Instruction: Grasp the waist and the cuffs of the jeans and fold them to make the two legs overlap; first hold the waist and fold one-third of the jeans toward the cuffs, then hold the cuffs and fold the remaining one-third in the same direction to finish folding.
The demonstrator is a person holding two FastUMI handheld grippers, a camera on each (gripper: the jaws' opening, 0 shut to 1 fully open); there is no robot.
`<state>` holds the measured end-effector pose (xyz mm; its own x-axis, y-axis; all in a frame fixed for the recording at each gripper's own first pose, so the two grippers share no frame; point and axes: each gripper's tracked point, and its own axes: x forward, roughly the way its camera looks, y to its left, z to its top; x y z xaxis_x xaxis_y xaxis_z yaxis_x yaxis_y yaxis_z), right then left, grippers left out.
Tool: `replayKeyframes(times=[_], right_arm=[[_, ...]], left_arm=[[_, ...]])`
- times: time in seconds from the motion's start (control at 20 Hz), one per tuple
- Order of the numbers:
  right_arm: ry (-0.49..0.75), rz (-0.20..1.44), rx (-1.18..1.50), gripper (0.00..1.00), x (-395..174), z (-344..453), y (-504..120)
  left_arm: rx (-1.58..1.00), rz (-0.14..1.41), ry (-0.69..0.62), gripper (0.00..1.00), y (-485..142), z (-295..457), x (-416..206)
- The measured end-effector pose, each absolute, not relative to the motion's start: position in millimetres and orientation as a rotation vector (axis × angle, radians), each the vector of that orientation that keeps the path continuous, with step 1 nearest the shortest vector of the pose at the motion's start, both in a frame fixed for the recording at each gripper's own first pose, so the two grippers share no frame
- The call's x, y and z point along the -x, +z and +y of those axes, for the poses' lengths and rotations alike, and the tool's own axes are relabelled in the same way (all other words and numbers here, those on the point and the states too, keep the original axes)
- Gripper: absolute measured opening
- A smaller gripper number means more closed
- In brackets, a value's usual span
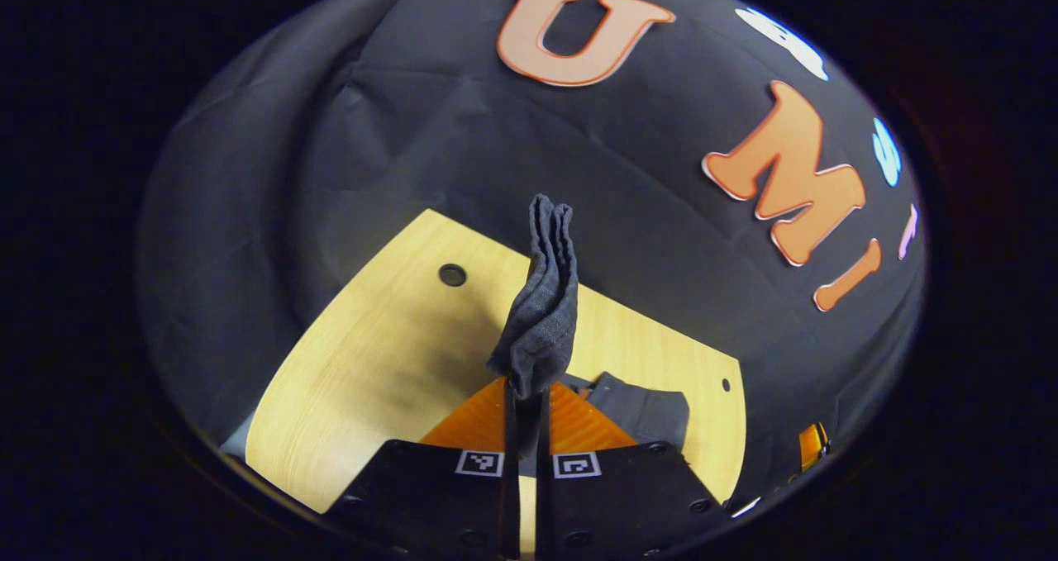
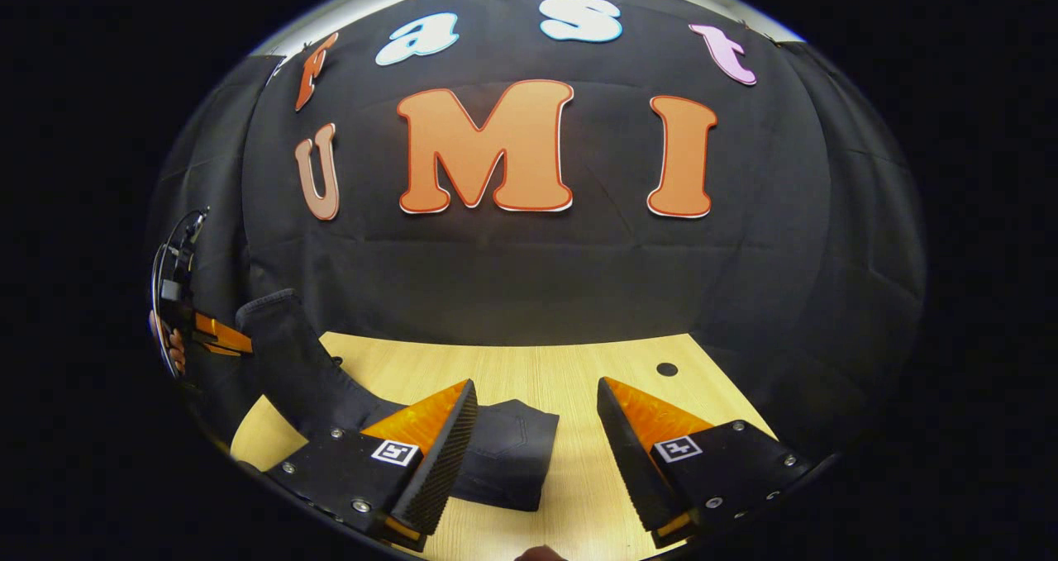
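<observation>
The dark jeans (image 2: 504,454) lie on the wooden table (image 2: 579,371), one end flat between and behind my right gripper's fingers. Their other end rises in a curve to the far left, where my left gripper (image 2: 216,335) holds it up, a hand behind it. In the left gripper view my left gripper (image 1: 527,396) is shut on a bunched edge of the jeans (image 1: 541,313), which stands up above the fingertips. My right gripper (image 2: 537,429) is open above the table, with the flat end of the jeans just past its left finger (image 2: 438,437).
The table (image 1: 372,354) has a round dark hole (image 1: 451,275) near its back in the left gripper view and a round hole (image 2: 666,369) at the right in the right gripper view. Black cloth walls close in behind and beside it.
</observation>
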<state>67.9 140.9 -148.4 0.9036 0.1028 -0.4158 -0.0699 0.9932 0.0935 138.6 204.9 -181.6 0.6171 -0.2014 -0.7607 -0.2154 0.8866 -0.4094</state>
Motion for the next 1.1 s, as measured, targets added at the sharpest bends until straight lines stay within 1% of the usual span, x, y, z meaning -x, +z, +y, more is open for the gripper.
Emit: replayKeyframes(times=[0.25, 0.6, 0.85, 0.9, 0.95, 1.1], right_arm=[[0.104, 0.433, -0.09, 0.88, -76.1, 126.9, -154.3], [0.119, 0.446, -0.101, 0.88, -81.6, 102.0, -162.1], [0.134, 0.448, -0.097, 0.88, -83.0, 85.0, -165.0], [0.133, 0.449, -0.098, 0.88, -83.3, 80.9, -164.9], [0.14, 0.447, -0.1, 0.89, -82.4, 77.8, -166.2], [0.148, 0.452, -0.097, 0.88, -82.6, 68.3, -169.5]], left_arm=[[0.457, 0.914, -0.094, 0.07, -160.7, 131.4, -148.4], [0.441, 0.942, -0.181, 0.07, -147.2, 51.1, -148.9], [0.414, 0.968, -0.241, 0.07, -147.9, -6.9, -143.7], [0.404, 0.978, -0.255, 0.06, -151.2, -17.3, -139.3], [0.395, 0.99, -0.266, 0.08, -153.9, -28.6, -134.6], [0.368, 1.016, -0.296, 0.07, -163.7, -55.4, -123.1]])
